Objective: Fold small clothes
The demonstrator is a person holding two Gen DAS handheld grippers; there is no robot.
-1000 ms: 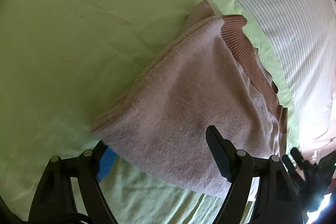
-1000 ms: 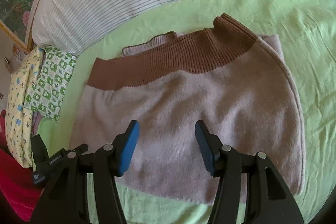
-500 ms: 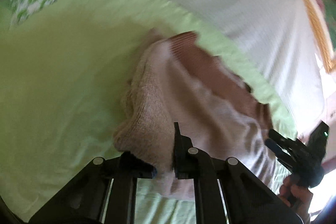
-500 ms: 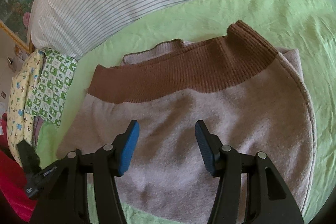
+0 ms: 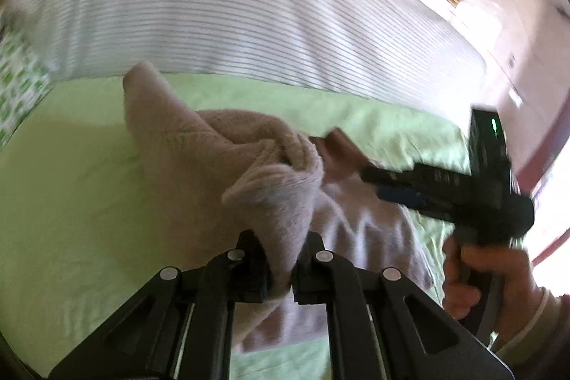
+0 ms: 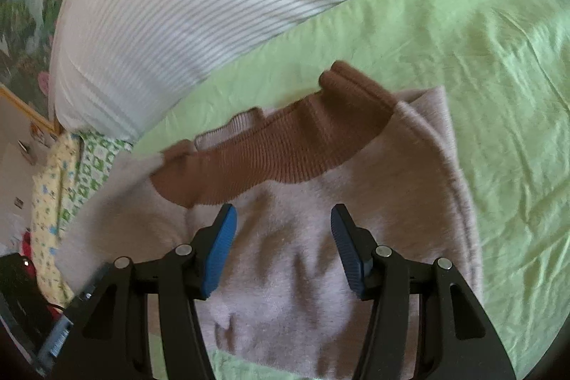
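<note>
The left gripper (image 5: 281,267) is clamped tight on a bunched edge of the pinkish-grey knit garment (image 6: 320,237), and that corner rises in a soft peak off the green bedsheet (image 5: 71,202). The rest of the garment lies flat on the bed, near the striped pillow (image 6: 213,6) at the far side, with its brown ribbed band (image 6: 278,152) facing that pillow.

Over on the other side, the right gripper (image 6: 283,248) hovers above the middle of the garment, jaws standing apart with nothing between them. In the left wrist view it shows at the right, carried in the person's hand (image 5: 488,280).

By the look of it, this is a fold getting under way: one edge lifted, ready to travel across the body of the piece.

How will it handle? Light, limp and thick, I'd say. It droops and wrinkles wherever it's lifted, so a single pinch drags a cone of fabric, not a clean edge. The knit looks fuzzy enough to stay put between the pads. Best holds would be the hem corners or the firmer ribbed band, with the free gripper pinning or taking a second corner so the fold lands square.
</note>
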